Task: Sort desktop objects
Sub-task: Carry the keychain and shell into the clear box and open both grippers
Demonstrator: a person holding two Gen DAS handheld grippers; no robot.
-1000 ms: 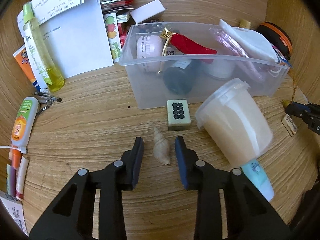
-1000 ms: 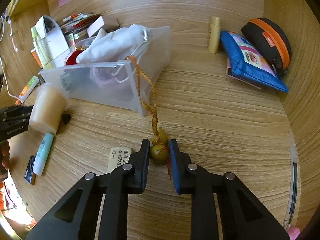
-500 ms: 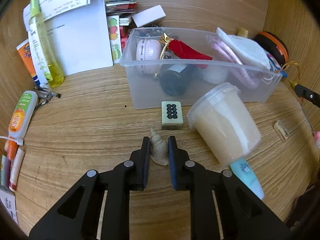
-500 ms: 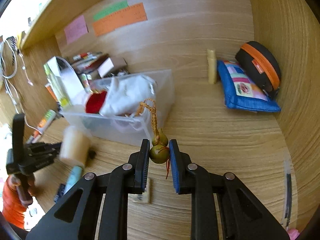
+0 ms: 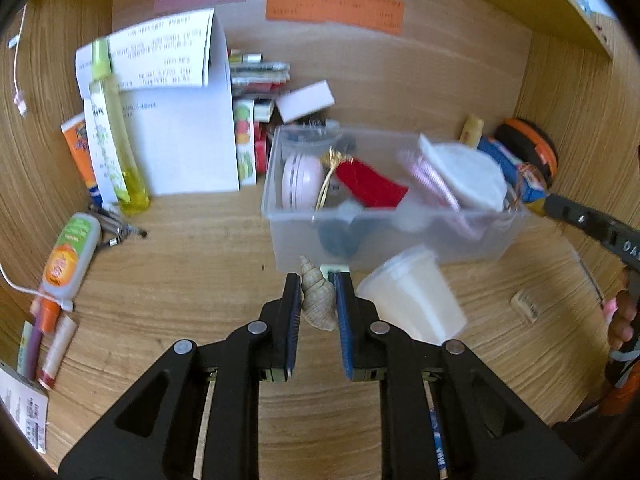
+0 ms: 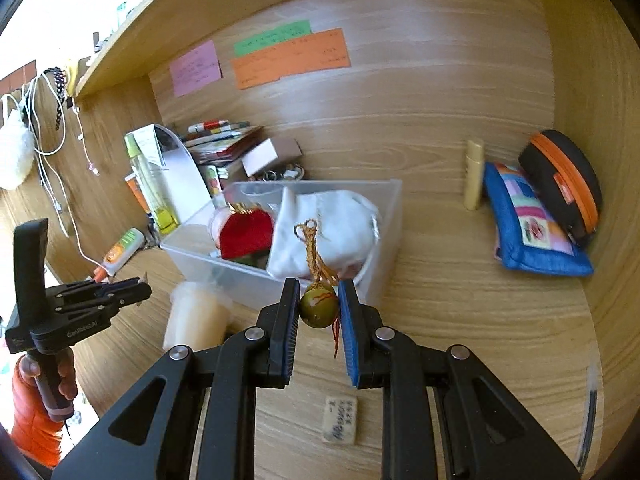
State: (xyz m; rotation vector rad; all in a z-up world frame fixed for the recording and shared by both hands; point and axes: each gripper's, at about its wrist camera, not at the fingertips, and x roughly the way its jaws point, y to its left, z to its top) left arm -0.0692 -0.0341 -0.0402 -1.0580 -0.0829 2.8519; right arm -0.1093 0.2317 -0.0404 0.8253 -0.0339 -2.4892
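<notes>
The left gripper (image 5: pixel 317 298) fingers pinched a beige spiral seashell (image 5: pixel 318 300), raised off the wooden tabletop (image 5: pixel 192 280) just near of the clear plastic bin (image 5: pixel 384 216). The right gripper (image 6: pixel 319 309) fingers clamped an olive gourd charm (image 6: pixel 318 309). Its braided cord (image 6: pixel 314 256) could snag the bin's rim. The tapered shell might slip out.

I've got the bin (image 5: pixel 400 236) mid-desk w/ pouch (image 5: pixel 464 176) inside; cup (image 5: pixel 412 300) lying in front, bottle (image 5: pixel 116 136) + papers (image 5: pixel 176 120) to its left, eraser (image 6: pixel 340 420) nearer me.
</notes>
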